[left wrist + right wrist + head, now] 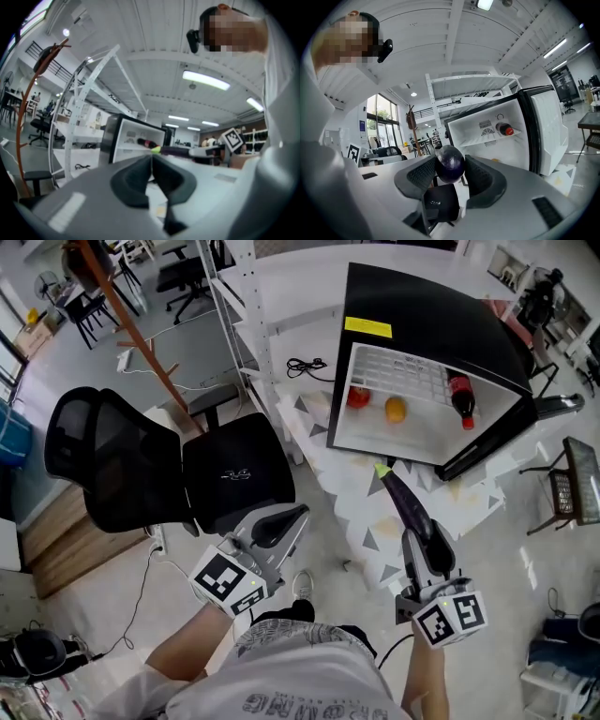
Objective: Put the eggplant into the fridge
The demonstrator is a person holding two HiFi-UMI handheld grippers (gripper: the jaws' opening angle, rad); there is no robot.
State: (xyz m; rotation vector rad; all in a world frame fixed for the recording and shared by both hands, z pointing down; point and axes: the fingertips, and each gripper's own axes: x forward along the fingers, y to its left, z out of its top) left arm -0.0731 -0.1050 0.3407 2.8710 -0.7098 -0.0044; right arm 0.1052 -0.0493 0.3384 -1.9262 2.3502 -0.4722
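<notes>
My right gripper [427, 534] is shut on the thick end of a long dark purple eggplant [405, 501], whose green stem points at the fridge. In the right gripper view the eggplant [449, 165] sits pinched between the two pads of that gripper [450, 159]. The black fridge [441, 310] stands open ahead with a white interior. On its wire shelf lie a red item [358, 397], an orange [396, 409] and a cola bottle [461, 395]. The left gripper [295, 515] hangs lower left, shut and empty; its pads [140, 180] touch.
A black office chair [141, 465] stands close on the left. A white shelving rack [251, 306] with a black cable [305, 365] is beside the fridge. A wooden coat stand [131, 324] rises behind. A patterned mat [370, 521] lies before the fridge, a small table [577, 479] at right.
</notes>
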